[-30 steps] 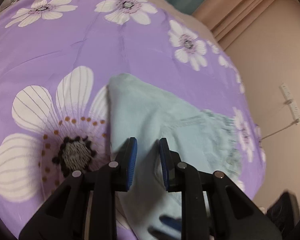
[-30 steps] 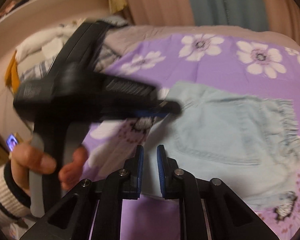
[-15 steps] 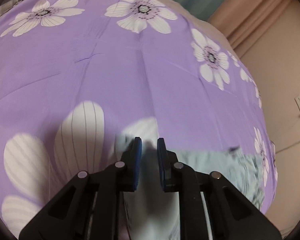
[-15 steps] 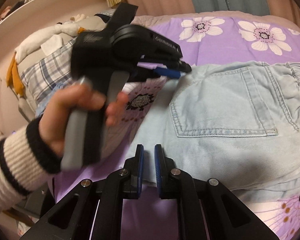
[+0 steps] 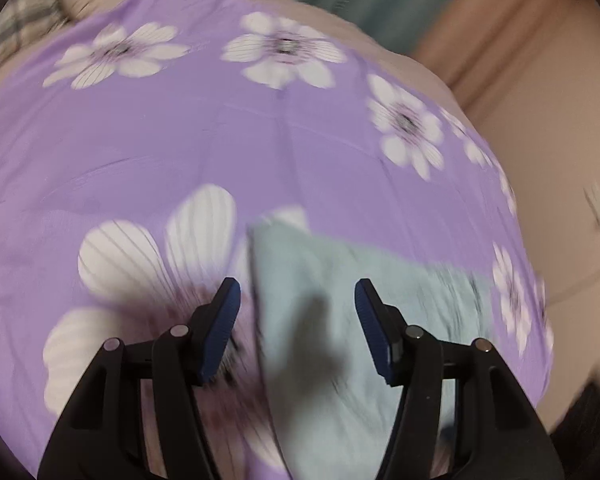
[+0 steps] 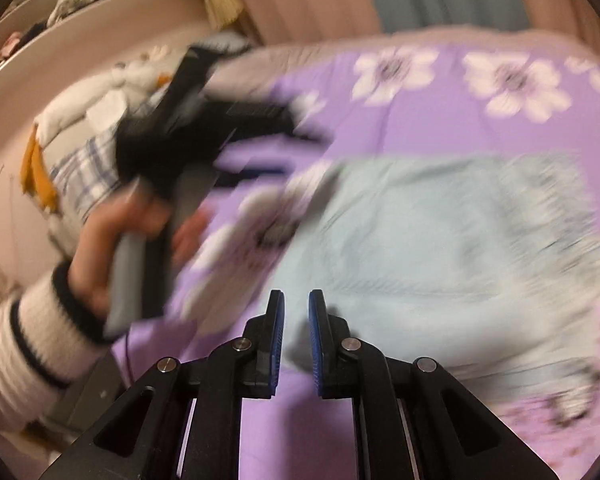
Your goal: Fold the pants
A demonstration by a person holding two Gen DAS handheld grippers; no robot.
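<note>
We see the purple flowered bedspread (image 5: 140, 152) with the pale denim pants (image 6: 440, 248) lying flat on it. Our left gripper (image 5: 298, 300), jaws just opened and empty, hovers over their corner. Our right gripper (image 6: 296, 312), nearly closed, holds nothing at their near edge.

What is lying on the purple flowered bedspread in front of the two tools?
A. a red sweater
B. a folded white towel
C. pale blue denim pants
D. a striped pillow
C: pale blue denim pants lie flat on the purple flowered bedspread, with stitched seams faintly visible despite the blur; the left wrist view shows the same pale blue cloth.
</note>
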